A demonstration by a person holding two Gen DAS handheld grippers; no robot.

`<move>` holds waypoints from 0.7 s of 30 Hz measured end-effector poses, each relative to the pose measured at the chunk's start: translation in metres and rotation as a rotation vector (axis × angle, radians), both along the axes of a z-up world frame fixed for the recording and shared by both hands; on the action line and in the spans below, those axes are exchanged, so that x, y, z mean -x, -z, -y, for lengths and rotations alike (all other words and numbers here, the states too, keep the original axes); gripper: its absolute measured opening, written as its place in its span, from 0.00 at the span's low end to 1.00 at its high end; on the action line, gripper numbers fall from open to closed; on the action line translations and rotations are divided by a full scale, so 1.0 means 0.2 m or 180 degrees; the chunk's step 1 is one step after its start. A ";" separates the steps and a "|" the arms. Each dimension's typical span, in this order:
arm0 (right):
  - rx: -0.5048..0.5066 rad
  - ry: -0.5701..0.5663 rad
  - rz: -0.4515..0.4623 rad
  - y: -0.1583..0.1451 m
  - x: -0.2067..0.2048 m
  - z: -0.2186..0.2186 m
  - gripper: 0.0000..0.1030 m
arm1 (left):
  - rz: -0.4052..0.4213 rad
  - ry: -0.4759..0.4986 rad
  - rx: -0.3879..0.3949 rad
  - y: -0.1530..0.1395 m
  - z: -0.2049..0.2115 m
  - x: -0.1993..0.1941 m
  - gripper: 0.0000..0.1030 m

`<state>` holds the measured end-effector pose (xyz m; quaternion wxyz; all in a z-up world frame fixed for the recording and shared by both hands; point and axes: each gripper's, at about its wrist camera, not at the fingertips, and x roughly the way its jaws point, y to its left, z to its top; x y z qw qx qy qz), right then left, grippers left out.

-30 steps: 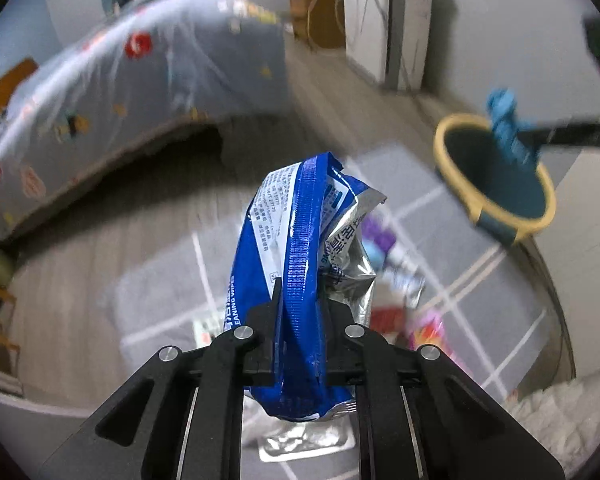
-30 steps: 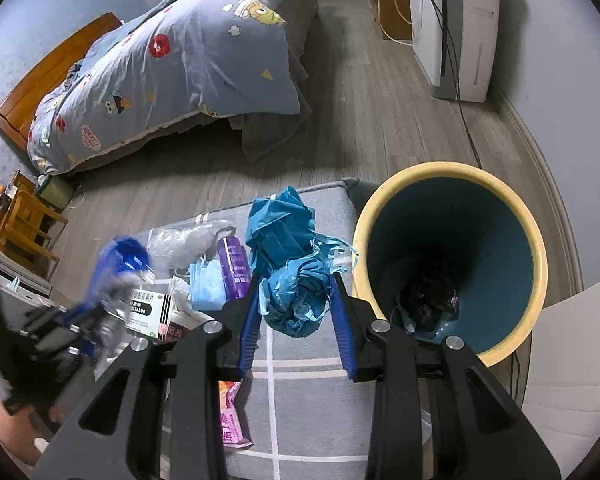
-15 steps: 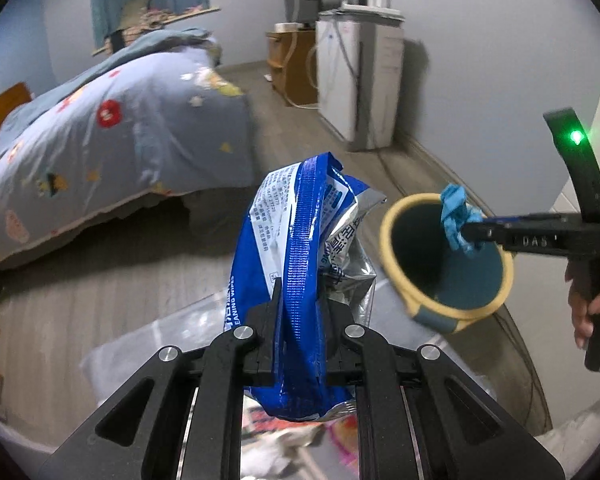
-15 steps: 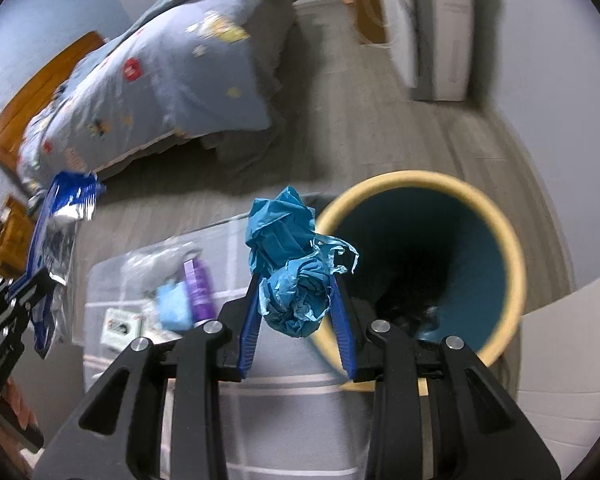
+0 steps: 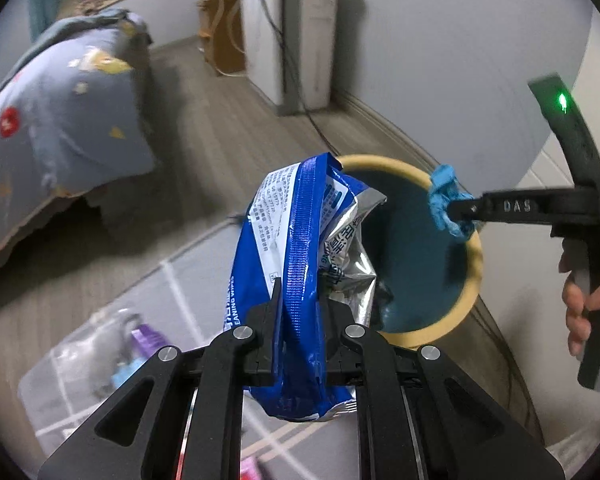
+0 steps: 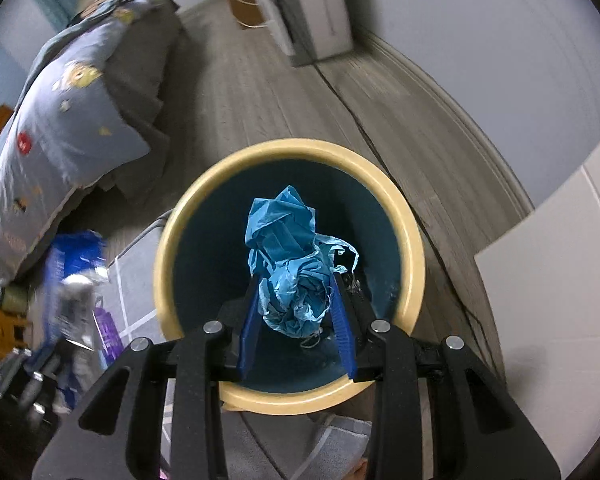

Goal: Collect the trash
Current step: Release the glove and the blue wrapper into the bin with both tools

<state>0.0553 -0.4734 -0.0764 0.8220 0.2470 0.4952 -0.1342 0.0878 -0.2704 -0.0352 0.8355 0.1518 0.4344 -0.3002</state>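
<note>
My left gripper (image 5: 300, 312) is shut on a crumpled blue and silver wipes packet (image 5: 300, 248), held upright just left of the bin. The bin (image 5: 420, 248) is dark teal inside with a cream rim (image 6: 288, 152). Directly over its mouth, my right gripper (image 6: 296, 304) is shut on a scrunched blue paper wad (image 6: 292, 264). The left wrist view shows that wad (image 5: 446, 200) at the bin's far rim, with the right gripper (image 5: 464, 208) reaching in from the right, held by a hand (image 5: 584, 304). The packet (image 6: 76, 276) appears blurred at the left of the right wrist view. Dark trash lies at the bin's bottom.
A grey rug with white lines (image 5: 172, 280) carries more litter: a purple bottle (image 5: 148, 340), a clear plastic bag (image 5: 80, 360) and a pink wrapper. A bed with a patterned duvet (image 5: 60, 112) stands left. A white appliance (image 5: 296, 32) and its cable run along the back wall.
Both grippers have swung toward the bin with their loads. The blue wad moved from left of the bin to over its mouth. The packet came close to the bin's left side.
</note>
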 end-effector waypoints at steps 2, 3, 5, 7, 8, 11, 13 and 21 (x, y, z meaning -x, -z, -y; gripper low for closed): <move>-0.0049 0.0019 0.0009 0.01 0.00 0.01 0.32 | 0.0006 0.0079 -0.0057 0.04 0.07 0.01 0.14; -0.0049 0.0026 0.0029 0.00 -0.01 0.01 0.32 | 0.0013 0.0094 -0.0067 0.05 0.09 0.00 0.14; -0.0040 0.0036 0.0094 -0.02 -0.01 0.01 0.33 | 0.0020 0.0135 -0.0044 0.06 0.13 -0.02 0.18; 0.0000 0.0075 0.0125 -0.03 0.00 0.02 0.48 | 0.0047 0.0162 -0.0049 0.06 0.14 -0.01 0.39; 0.0041 0.0101 0.0143 -0.04 0.01 0.02 0.66 | 0.0122 0.0141 -0.0063 0.05 0.14 0.00 0.58; 0.0105 0.0133 0.0194 -0.07 0.01 0.02 0.71 | 0.0161 0.0066 0.0060 0.02 0.10 0.01 0.68; 0.0092 0.0128 0.0203 -0.07 0.00 0.02 0.81 | 0.0127 -0.0044 0.0137 0.00 0.04 0.00 0.80; 0.0230 -0.0115 0.0170 -0.11 -0.06 -0.14 0.95 | 0.0267 -0.0541 0.0074 -0.10 -0.31 -0.02 0.91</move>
